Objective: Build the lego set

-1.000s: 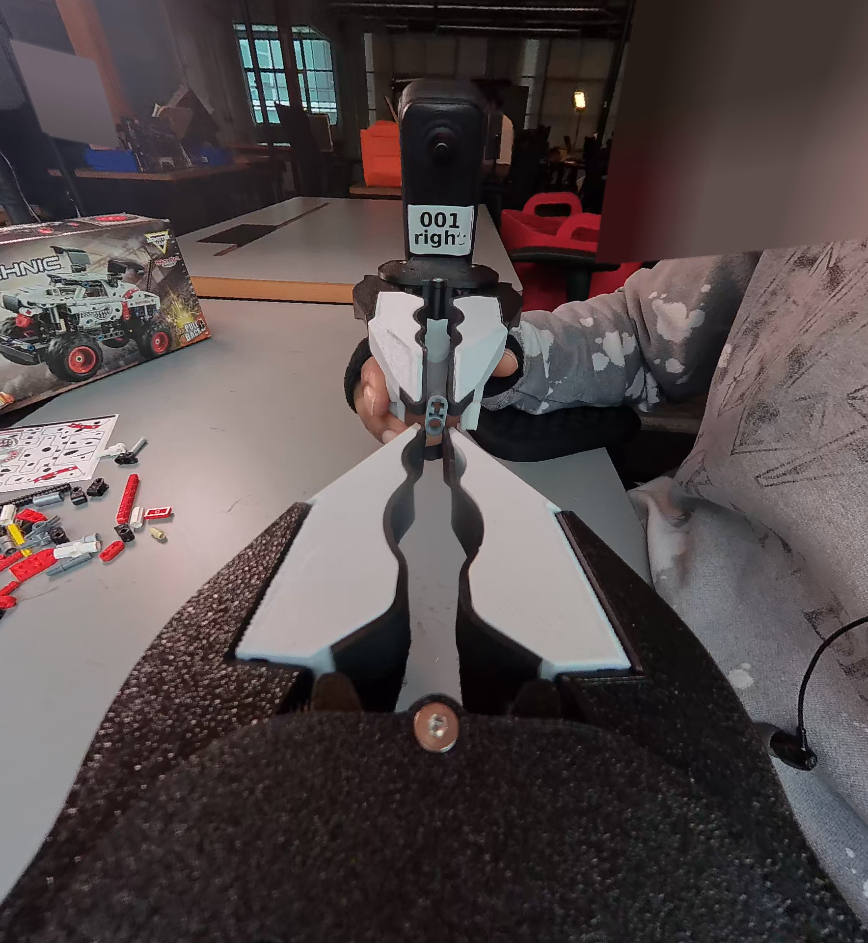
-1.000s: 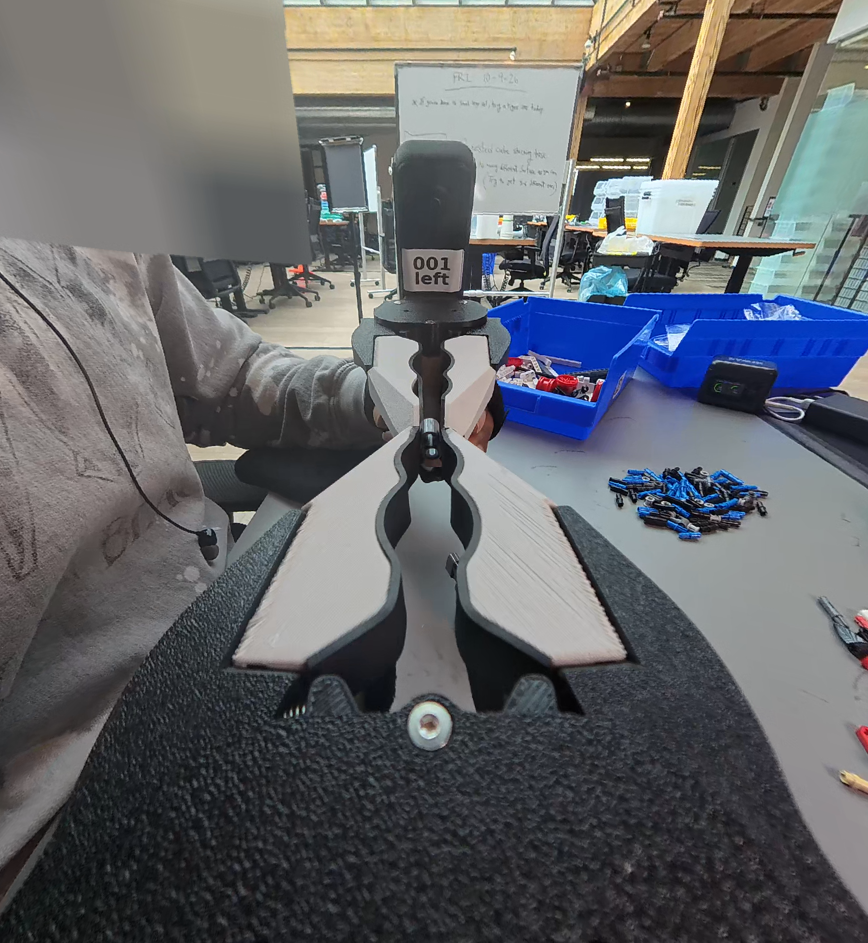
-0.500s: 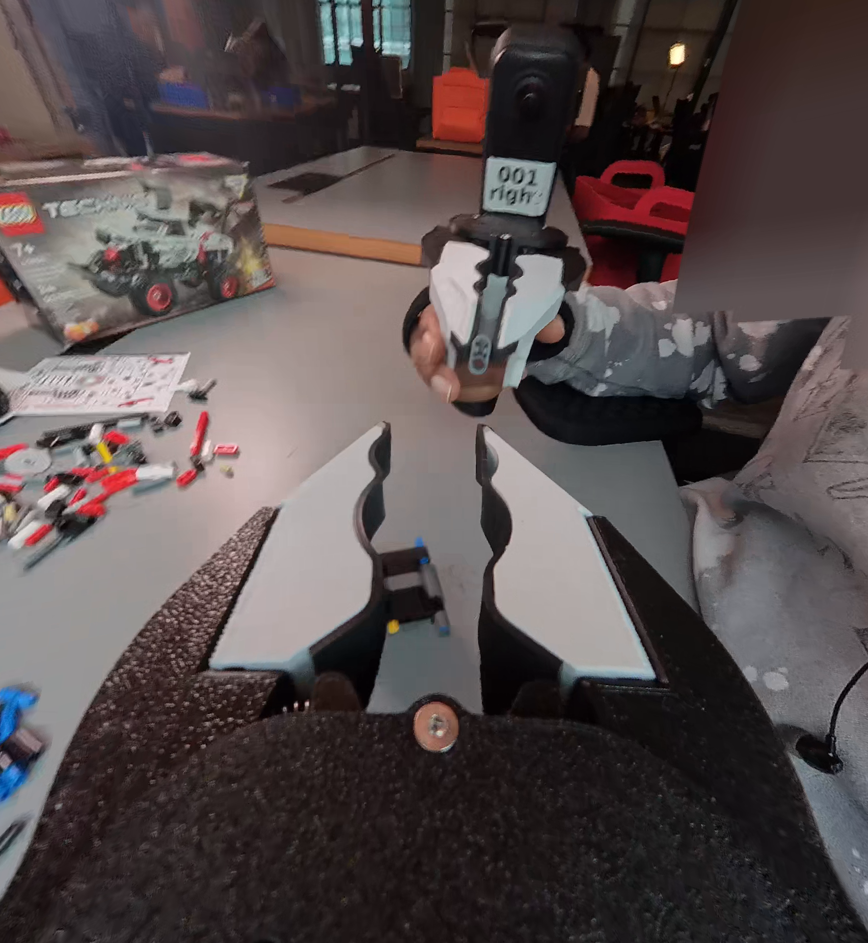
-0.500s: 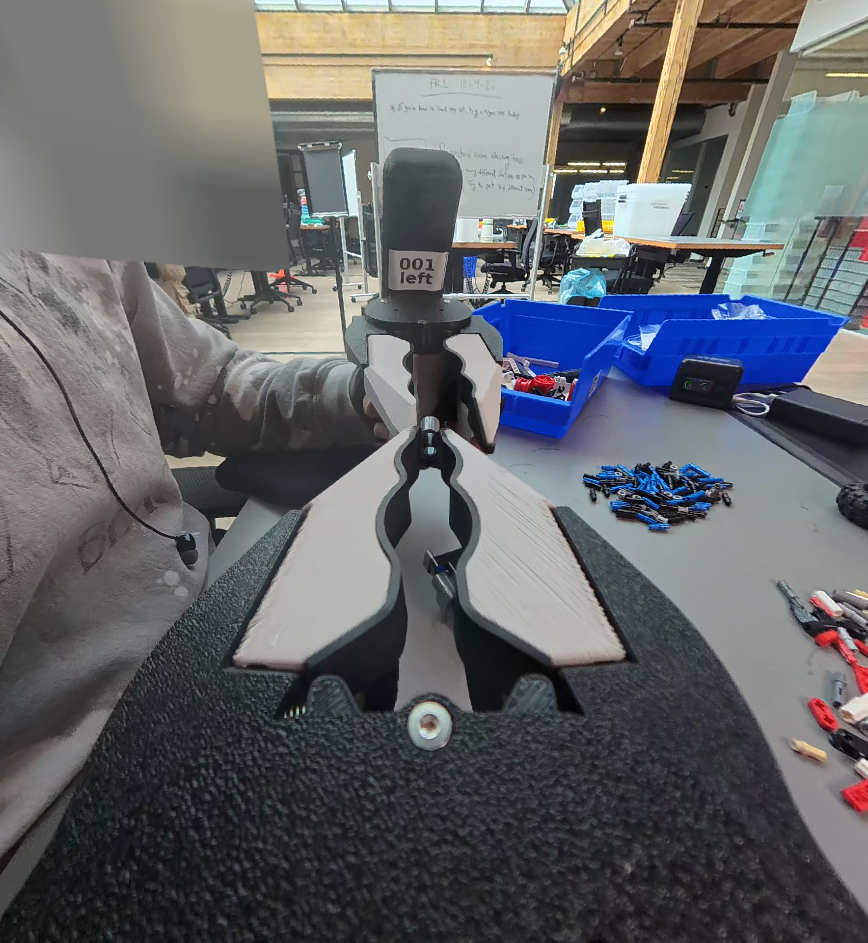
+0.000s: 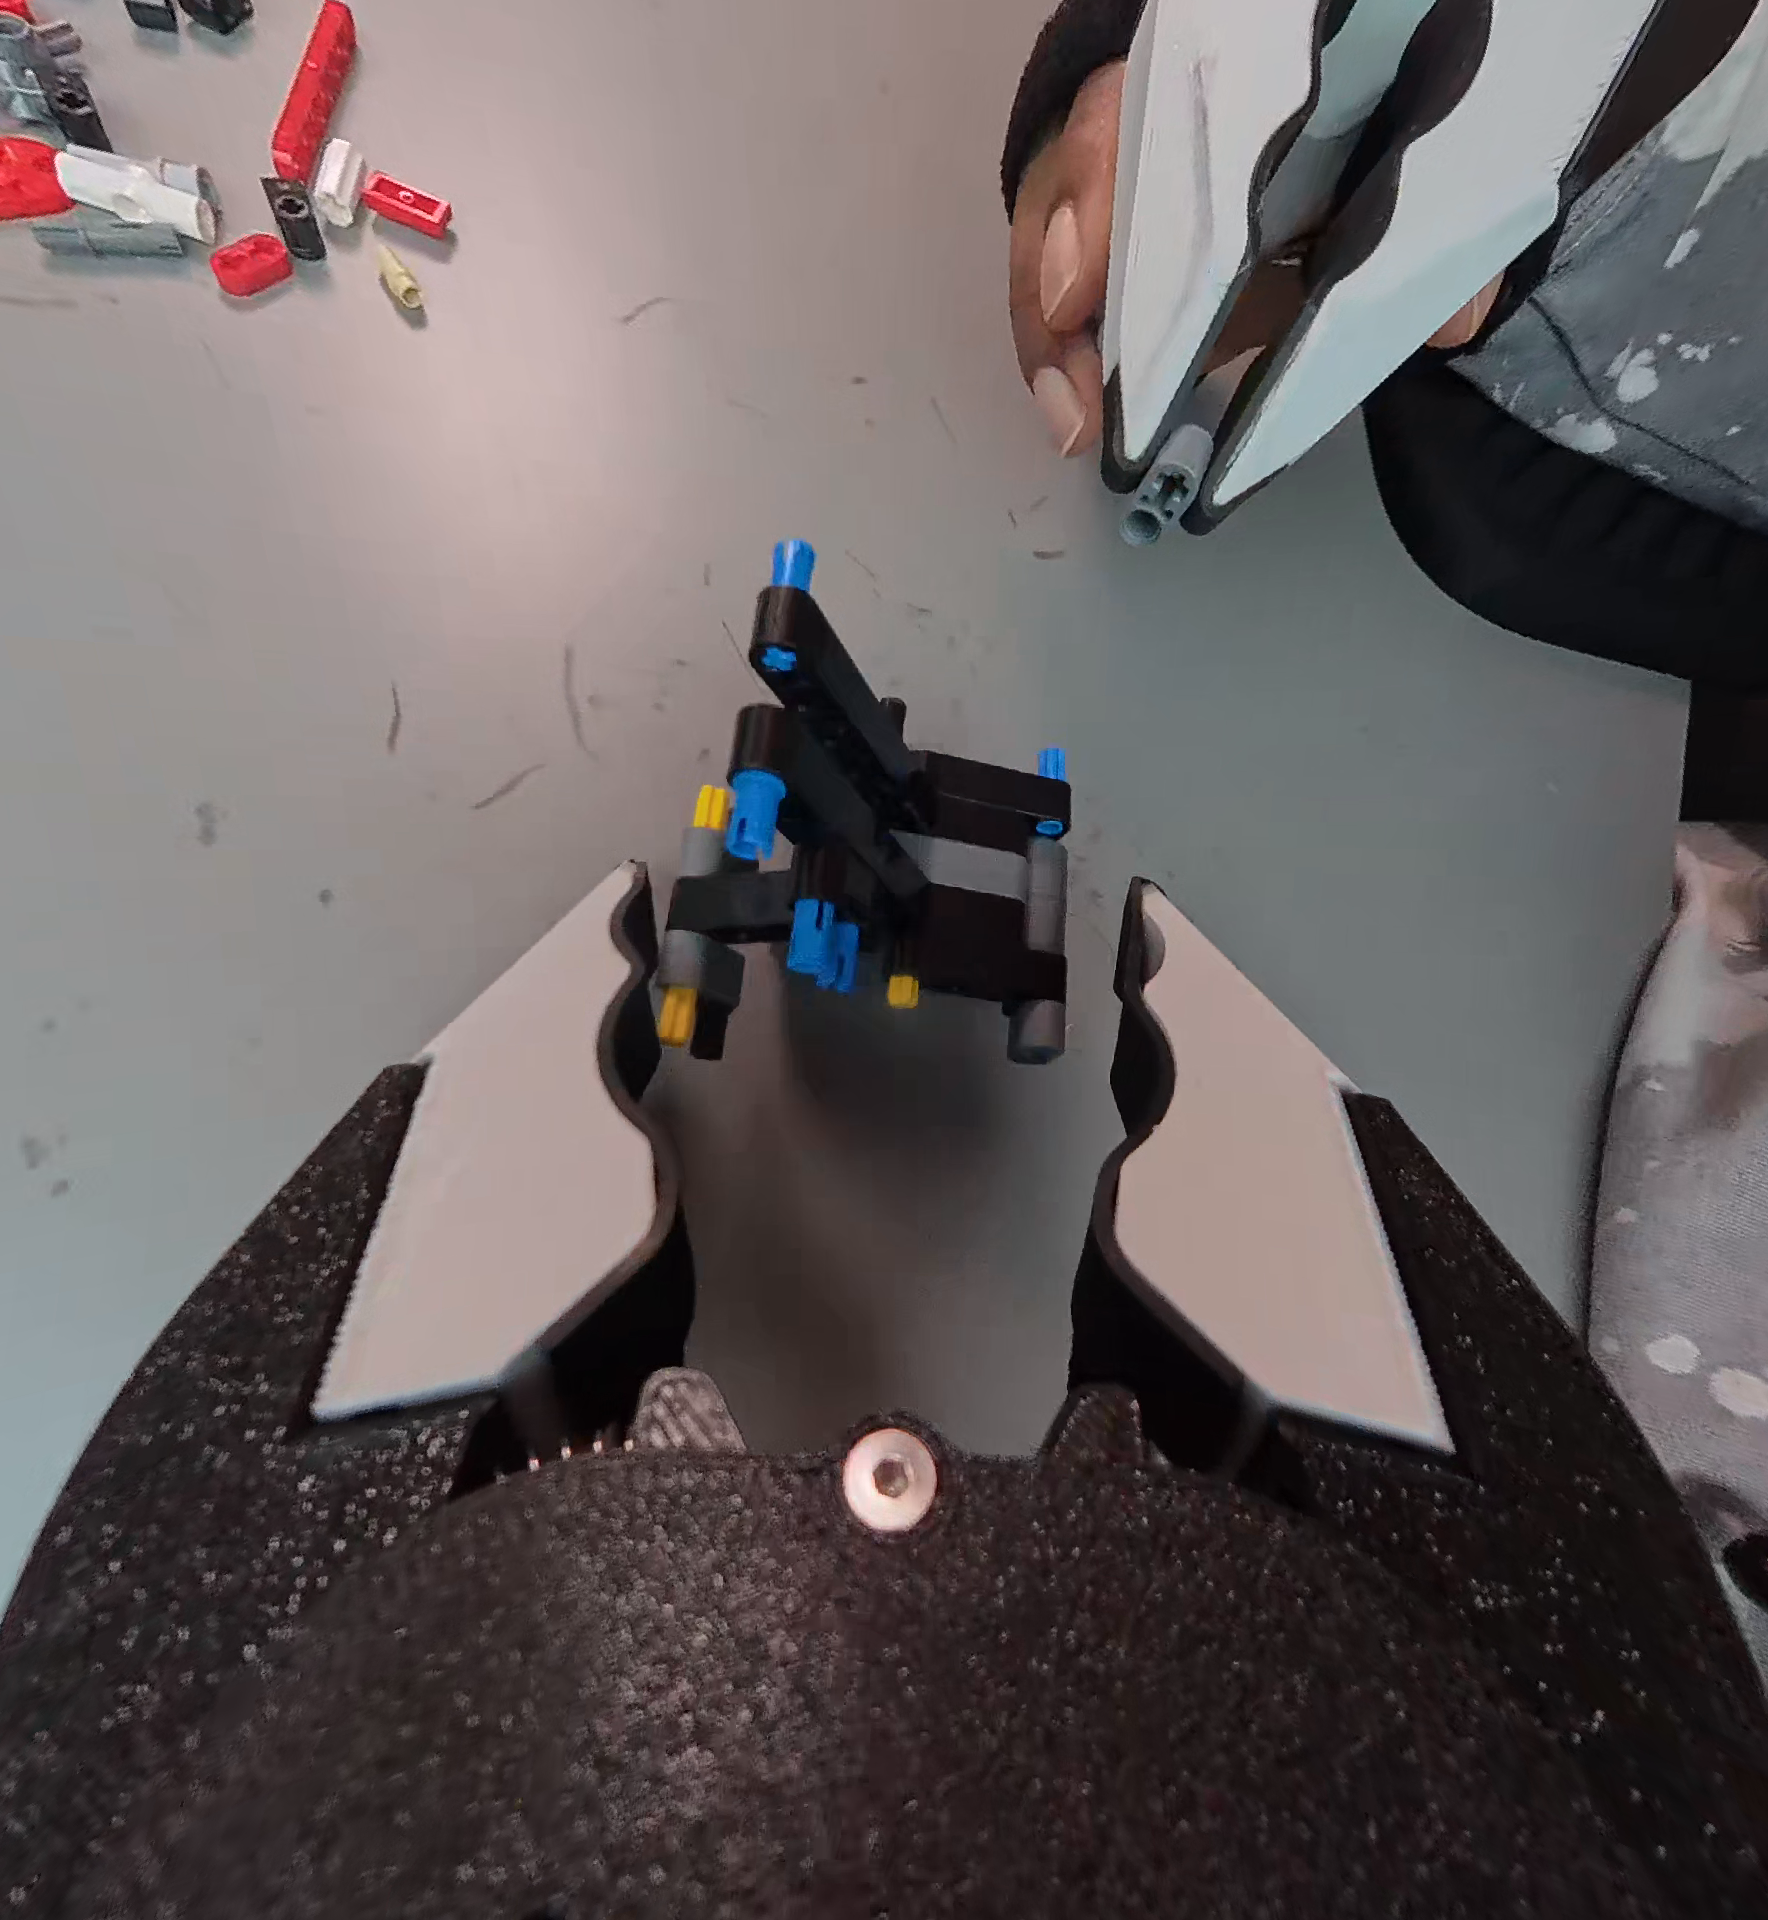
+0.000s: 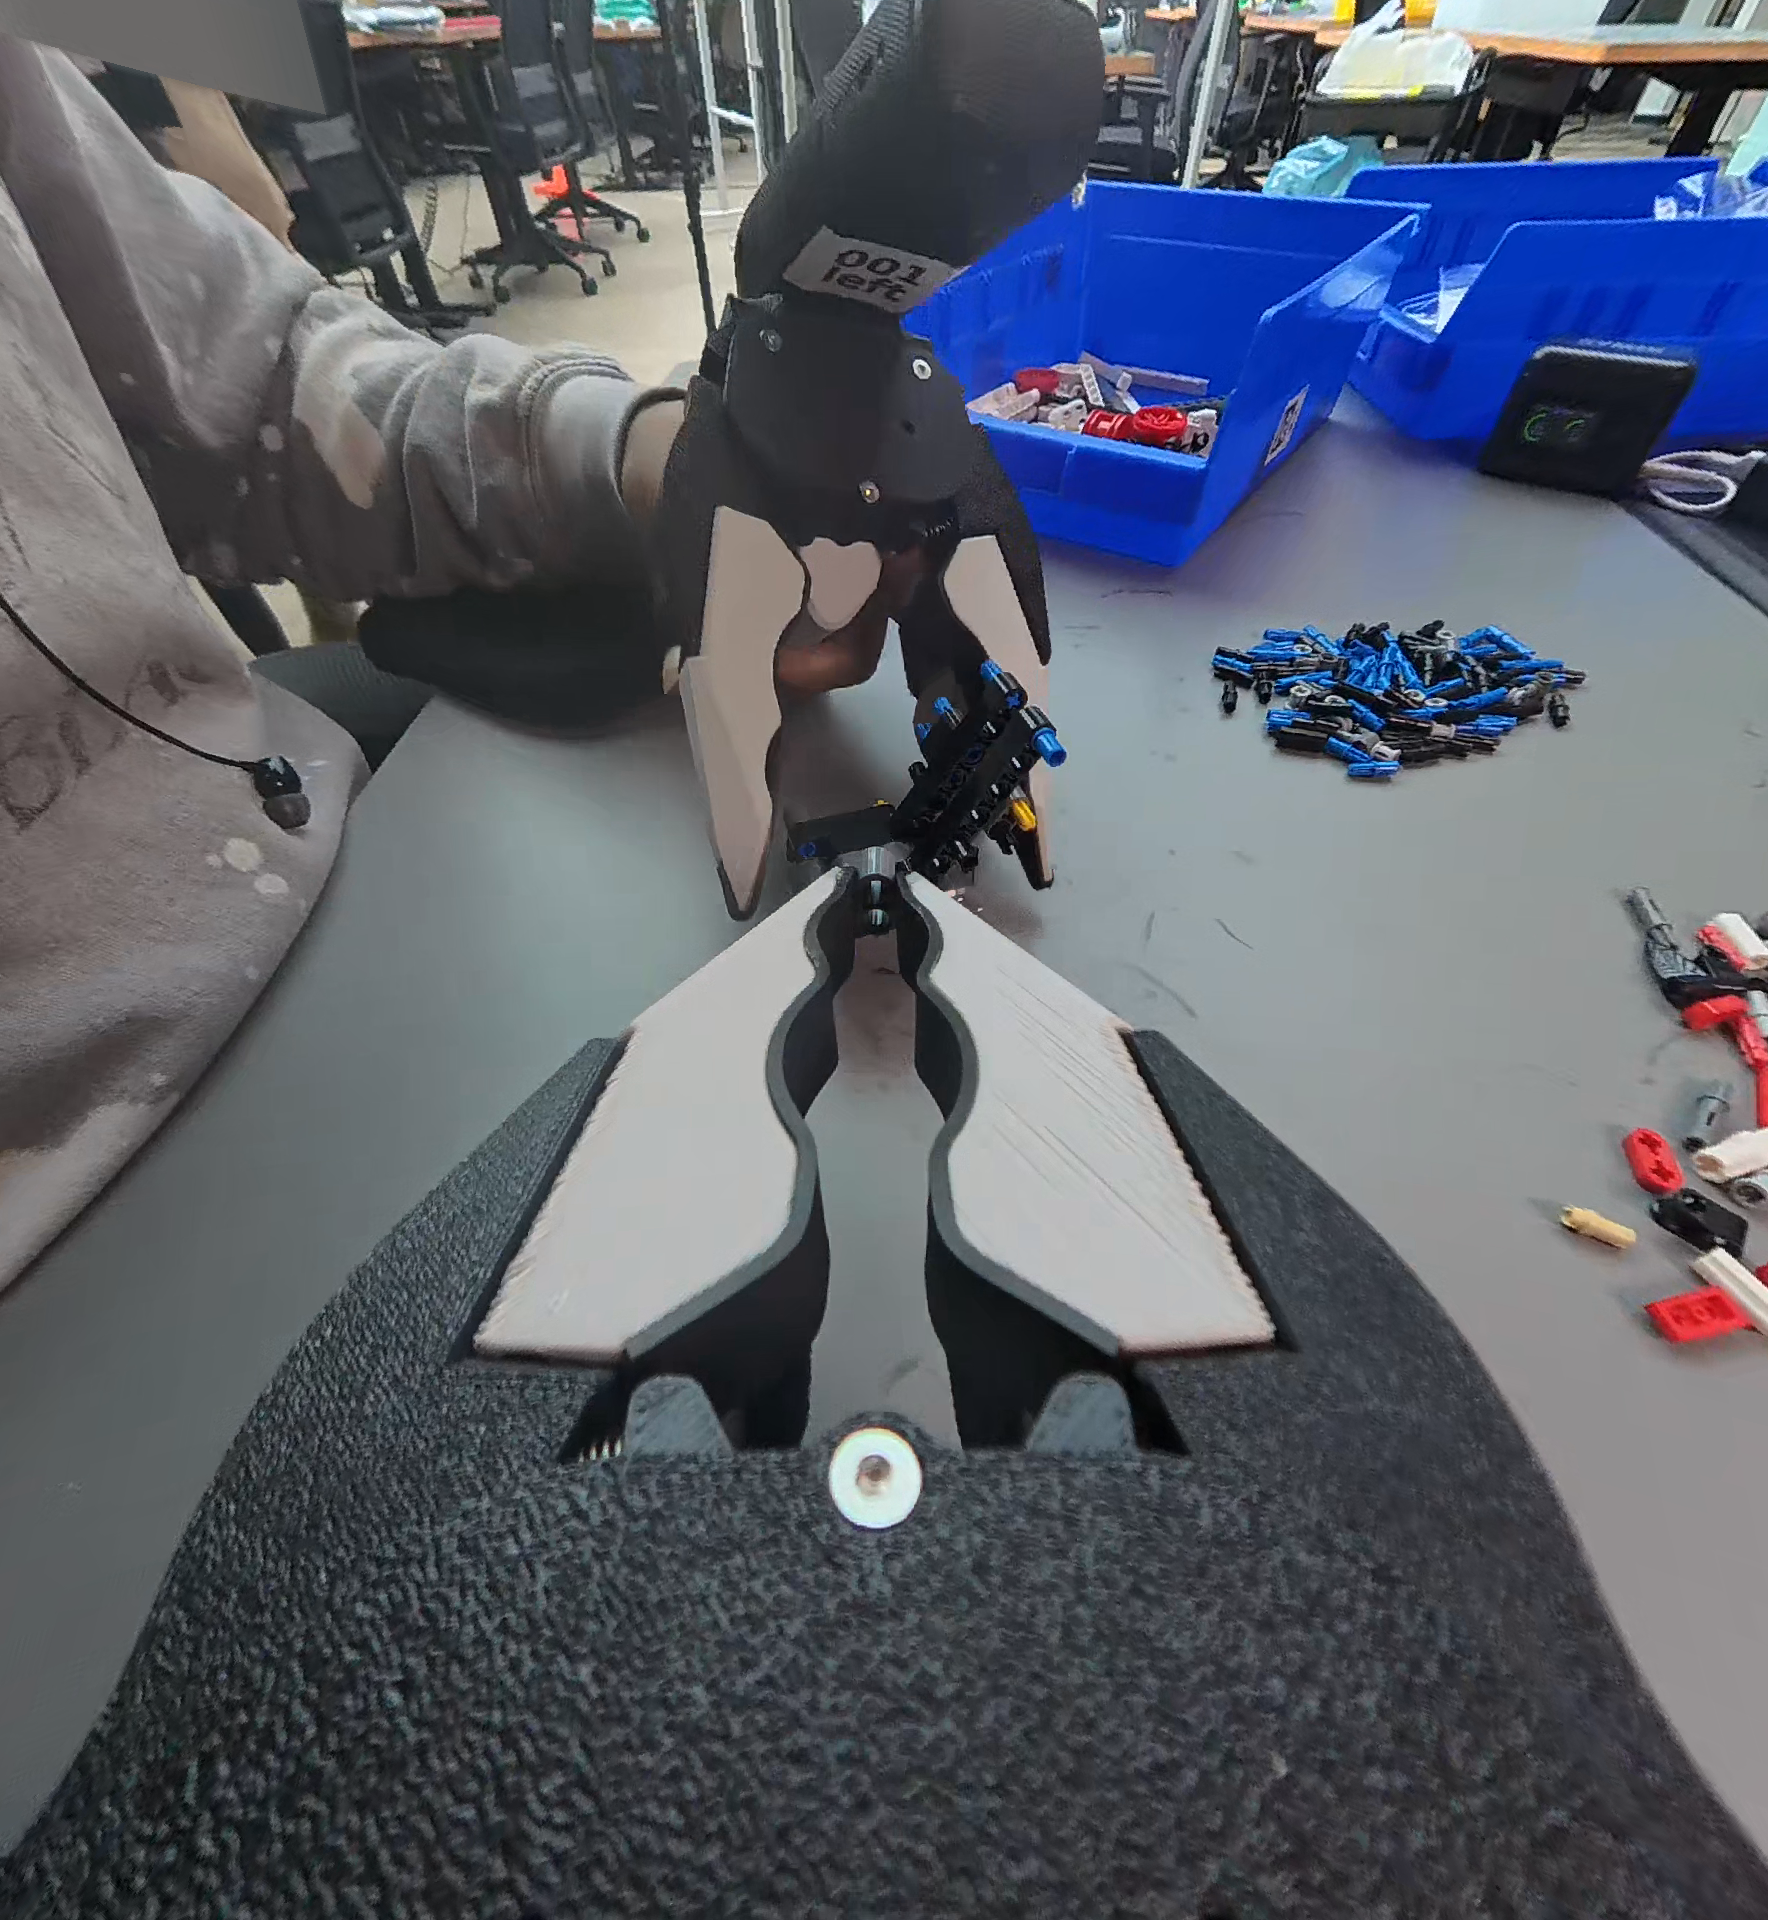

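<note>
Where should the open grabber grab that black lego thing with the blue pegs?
Probably the low black block at the base of the lego assembly, not the slanted beams sticking up. The left gripper is open above it, a finger on each side, so closing across the block's flat sides from above looks steadiest. Blue pins would slip.
</note>
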The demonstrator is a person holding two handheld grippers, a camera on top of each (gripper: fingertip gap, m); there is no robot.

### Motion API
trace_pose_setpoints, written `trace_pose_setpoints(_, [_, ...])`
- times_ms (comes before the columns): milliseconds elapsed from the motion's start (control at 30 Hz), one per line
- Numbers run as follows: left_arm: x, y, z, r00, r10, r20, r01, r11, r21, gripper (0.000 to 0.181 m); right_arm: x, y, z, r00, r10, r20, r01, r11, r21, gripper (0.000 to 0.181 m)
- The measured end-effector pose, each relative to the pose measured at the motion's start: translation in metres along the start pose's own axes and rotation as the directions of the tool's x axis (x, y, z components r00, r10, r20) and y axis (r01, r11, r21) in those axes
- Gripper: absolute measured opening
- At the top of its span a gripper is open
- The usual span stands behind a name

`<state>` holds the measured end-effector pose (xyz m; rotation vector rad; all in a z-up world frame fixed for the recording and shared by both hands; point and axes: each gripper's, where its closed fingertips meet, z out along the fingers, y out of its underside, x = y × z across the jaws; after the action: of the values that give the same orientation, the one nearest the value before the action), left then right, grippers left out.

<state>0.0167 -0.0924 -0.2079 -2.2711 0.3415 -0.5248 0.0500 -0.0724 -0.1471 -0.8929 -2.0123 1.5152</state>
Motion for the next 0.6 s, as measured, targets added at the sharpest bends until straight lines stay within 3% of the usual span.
trace_pose_setpoints(33, [-0.001,-0.001,0.004,1.0,0.01,0.005,-0.01,1.0,-0.002,0.089,0.0,0.001,-0.001,1.0,0.0,-0.007,0.0,1.0,-0.002,0.007])
trace_pose_setpoints(233, [0.004,-0.005,0.015,0.996,0.081,-0.034,-0.081,0.997,-0.016,0.08,-0.001,0.007,-0.005,1.0,0.0,-0.015,0.0,1.0,-0.024,0.007])
trace_pose_setpoints(433, [0.008,-0.022,0.004,0.989,0.061,-0.138,-0.05,0.995,0.083,0.078,-0.011,0.006,-0.004,1.0,-0.011,0.029,0.011,1.0,-0.022,0.007])
trace_pose_setpoints(600, [0.005,-0.004,0.008,0.987,0.111,-0.113,-0.113,0.993,-0.015,0.079,-0.013,0.013,0.0,0.999,-0.023,0.029,0.025,0.997,-0.073,0.007])
